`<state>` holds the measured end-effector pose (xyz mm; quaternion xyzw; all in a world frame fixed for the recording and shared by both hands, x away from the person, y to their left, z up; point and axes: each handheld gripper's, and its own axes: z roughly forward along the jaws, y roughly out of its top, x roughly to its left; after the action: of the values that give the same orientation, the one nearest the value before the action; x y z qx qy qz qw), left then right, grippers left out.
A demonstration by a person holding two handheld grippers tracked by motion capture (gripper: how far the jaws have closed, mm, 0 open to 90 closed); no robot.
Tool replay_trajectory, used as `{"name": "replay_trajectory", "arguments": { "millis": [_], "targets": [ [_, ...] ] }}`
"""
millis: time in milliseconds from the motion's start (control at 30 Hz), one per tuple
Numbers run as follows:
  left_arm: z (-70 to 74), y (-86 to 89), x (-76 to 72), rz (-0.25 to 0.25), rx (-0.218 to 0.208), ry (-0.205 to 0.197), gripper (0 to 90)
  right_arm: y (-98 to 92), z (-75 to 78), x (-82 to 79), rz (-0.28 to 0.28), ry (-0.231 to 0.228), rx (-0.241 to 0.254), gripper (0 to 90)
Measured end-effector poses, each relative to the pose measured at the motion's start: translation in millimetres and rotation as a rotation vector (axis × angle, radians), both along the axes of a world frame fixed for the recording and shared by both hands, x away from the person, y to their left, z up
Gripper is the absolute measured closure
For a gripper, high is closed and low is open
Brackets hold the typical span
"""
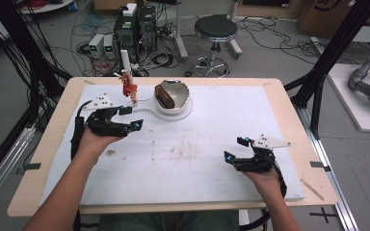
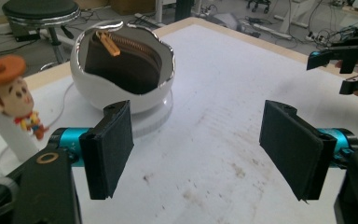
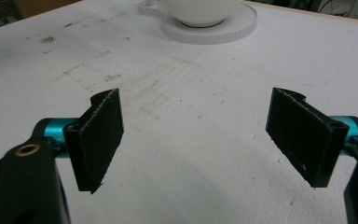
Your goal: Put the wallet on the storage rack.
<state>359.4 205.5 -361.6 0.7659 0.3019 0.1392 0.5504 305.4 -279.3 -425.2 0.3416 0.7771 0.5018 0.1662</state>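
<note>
Both grippers, left point(image 1: 134, 117) and right point(image 1: 234, 149), hover with fingers wide, empty; likely next: left reaches toward twelve o'clock for the brown zipped pouch point(image 2: 123, 60) in the white eggshell-shaped bowl point(image 2: 121, 100).

Grey floor point(image 1: 270, 53) strewn with cables. Black round stool point(image 1: 215, 29) beyond table point(image 1: 289, 110). Computer towers point(image 1: 136, 26) far left. Cardboard boxes point(image 1: 318, 14) far right.

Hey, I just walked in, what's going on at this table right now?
A person sits at a white-topped table with a two-jaw gripper in each hand. Both the left gripper and the right gripper are open and hold nothing. At the far side, a white bowl on a round base holds a brown zip pouch, and a small cowboy figure stands beside it. Nothing is being handled yet.
</note>
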Motion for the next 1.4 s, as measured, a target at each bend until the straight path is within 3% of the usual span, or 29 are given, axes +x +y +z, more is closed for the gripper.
{"name": "replay_trajectory", "arguments": {
  "millis": [267, 400, 567, 733, 1100, 1400],
  "targets": [
    [-19.6, 10.9, -19.4, 0.027, 0.024, 0.002, 25.6, 0.9, 0.3, -0.3, -0.005, -0.004, -0.001, 19.2],
    [-29.4, 11.9, -26.7, 0.009, 0.0, -0.005, 25.6, -0.1, -0.4, -0.2, -0.004, -0.004, -0.003, 19.2],
    [-41.2, 15.0, -32.9, -0.001, 0.029, 0.003, 25.6, -1.9, -1.0, 0.2, -0.007, -0.003, 0.003, 19.2],
    [-52.9, 20.7, -32.8, 0.019, 0.032, 0.028, 23.7, -4.0, -1.7, -0.5, -0.007, -0.007, 0.013, 19.2],
    [-57.2, 30.1, -34.3, 0.039, 0.031, 0.031, 19.9, -7.9, -2.8, -0.7, -0.022, -0.009, 0.01, 19.2],
    [-64.8, 32.9, -31.5, 0.036, 0.058, 0.048, 19.1, -10.1, -6.3, 2.6, -0.021, -0.003, -0.011, 19.2]
  ]
}}
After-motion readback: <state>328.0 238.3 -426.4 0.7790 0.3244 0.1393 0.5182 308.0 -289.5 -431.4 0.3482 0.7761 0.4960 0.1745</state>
